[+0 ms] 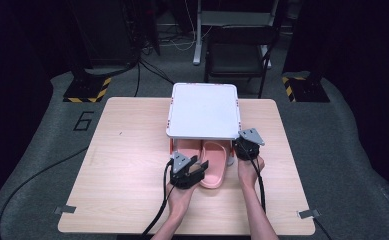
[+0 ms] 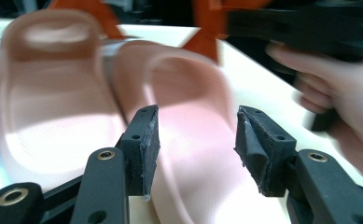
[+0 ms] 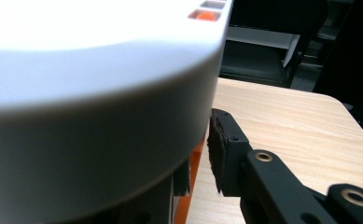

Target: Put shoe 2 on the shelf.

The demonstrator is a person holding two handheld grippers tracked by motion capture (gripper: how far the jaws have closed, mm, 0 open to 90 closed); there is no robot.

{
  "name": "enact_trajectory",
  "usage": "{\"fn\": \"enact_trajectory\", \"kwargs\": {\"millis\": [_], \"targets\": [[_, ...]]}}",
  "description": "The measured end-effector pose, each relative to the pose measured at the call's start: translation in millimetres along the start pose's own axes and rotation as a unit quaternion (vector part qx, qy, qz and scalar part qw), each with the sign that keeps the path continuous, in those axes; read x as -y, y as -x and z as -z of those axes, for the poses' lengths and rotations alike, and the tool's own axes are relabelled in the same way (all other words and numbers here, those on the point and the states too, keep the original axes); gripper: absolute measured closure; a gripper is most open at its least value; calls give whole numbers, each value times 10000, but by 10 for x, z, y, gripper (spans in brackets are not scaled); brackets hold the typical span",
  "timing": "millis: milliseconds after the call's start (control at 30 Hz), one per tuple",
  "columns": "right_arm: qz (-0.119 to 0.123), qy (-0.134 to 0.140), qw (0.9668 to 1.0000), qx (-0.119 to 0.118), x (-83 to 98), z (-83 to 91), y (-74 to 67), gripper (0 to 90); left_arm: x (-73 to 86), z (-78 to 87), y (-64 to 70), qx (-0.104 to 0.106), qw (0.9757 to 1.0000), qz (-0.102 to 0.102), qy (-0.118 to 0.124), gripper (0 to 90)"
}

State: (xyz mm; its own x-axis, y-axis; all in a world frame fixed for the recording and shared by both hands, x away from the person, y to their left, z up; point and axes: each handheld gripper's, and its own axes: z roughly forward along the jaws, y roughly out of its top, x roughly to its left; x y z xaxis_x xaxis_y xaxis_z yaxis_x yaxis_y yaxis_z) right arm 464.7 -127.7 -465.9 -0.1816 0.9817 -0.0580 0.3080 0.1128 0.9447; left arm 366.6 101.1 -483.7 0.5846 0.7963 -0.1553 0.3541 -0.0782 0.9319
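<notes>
- Two pink slippers [image 1: 205,162] lie side by side on the wooden table [image 1: 127,165], toes tucked under a white-topped stand [image 1: 203,111] with orange legs, heels toward the person.
- The left claw [image 1: 198,168] hovers at the heel of the right-hand slipper [image 2: 193,154], released: its pads stand apart on either side of the heel with nothing pinched between them.
- The right claw [image 1: 238,143] is clenched on the stand's near right corner; in its own view one pad [image 3: 215,154] presses at the orange leg [image 3: 193,163] below the white top's rim [image 3: 123,107].
- Risk, as a judgement: with the slippers touching, a push from the freed left claw could skew one against the other or jam a toe on an orange leg.
- Should the right claw slacken, the light stand could shift or tip over the pair.
</notes>
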Motion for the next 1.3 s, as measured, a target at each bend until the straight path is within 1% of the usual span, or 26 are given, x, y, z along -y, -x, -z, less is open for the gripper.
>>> {"fn": "enact_trajectory", "kwargs": {"millis": [33,67,100,200,233,300,333,367,400,433,467,533,567,600,667,733,800,833,867,933,1033,1067,1100,1167,1233,1300], "targets": [[-6,16,10000,-9,2,-2,-1,785,33,57,31,81,9999,-122,-51,483],[-58,21,10000,3,2,-3,-5,785,72,109,55,99,9994,-305,-159,470],[-61,16,10000,5,2,-3,-6,786,120,147,87,115,9988,-409,-259,447],[-25,15,10000,6,2,-1,-3,786,249,175,158,48,9966,-663,-493,363],[-49,14,10000,9,2,-1,-5,786,278,160,174,41,9959,-677,-594,347],[-1,65,10000,11,6,-6,-2,787,314,96,180,36,9947,-663,-790,324],[-18,45,10000,6,5,-4,-6,787,330,67,184,53,9947,-622,-818,323],[5,69,10000,9,8,-4,-3,788,337,44,183,43,9939,-653,-887,323],[16,35,10000,-1,7,1,-1,788,346,18,182,30,9938,-653,-897,323],[21,48,10000,1,7,-1,2,788,355,-9,188,57,9942,-580,-903,325],[46,34,10000,4,5,1,4,788,359,-31,182,31,9937,-608,-945,328],[30,39,10000,5,4,-1,2,788,363,-71,173,41,9933,-596,-988,344],[29,25,10000,2,4,1,2,788,368,-94,170,76,9936,-572,-976,344],[8,75,10000,1,8,-4,0,788,368,-111,179,100,9934,-553,-1003,353],[-4,52,10000,-4,11,1,1,788,355,-149,195,105,9934,-592,-980,375],[-6,78,10000,-4,12,-2,4,789,321,-187,206,6,9943,-568,-899,385],[-16,67,10000,-13,10,1,5,788,274,-242,186,-28,9951,-478,-868,393],[-8,65,10000,-10,10,1,5,789,254,-273,172,-48,9959,-385,-820,394],[-3,64,10000,-11,10,1,5,789,231,-304,155,-50,9960,-358,-823,394],[-2,66,10000,-13,10,1,5,789,189,-368,123,-94,9968,-229,-760,395],[5,61,10000,-12,10,2,6,789,129,-457,77,-179,9973,-198,-691,403],[11,63,10000,-14,10,2,7,790,110,-488,62,-209,9972,-221,-679,411],[12,61,10000,-14,10,3,7,789,96,-524,55,-167,9975,-157,-667,408],[12,59,10000,-17,10,4,8,790,74,-588,48,-213,9977,-80,-642,410],[12,59,10000,-16,10,5,8,790,57,-643,16,-184,9979,-30,-625,406],[23,57,10000,-18,10,5,11,790,46,-659,4,-168,9981,-62,-594,400]]}}
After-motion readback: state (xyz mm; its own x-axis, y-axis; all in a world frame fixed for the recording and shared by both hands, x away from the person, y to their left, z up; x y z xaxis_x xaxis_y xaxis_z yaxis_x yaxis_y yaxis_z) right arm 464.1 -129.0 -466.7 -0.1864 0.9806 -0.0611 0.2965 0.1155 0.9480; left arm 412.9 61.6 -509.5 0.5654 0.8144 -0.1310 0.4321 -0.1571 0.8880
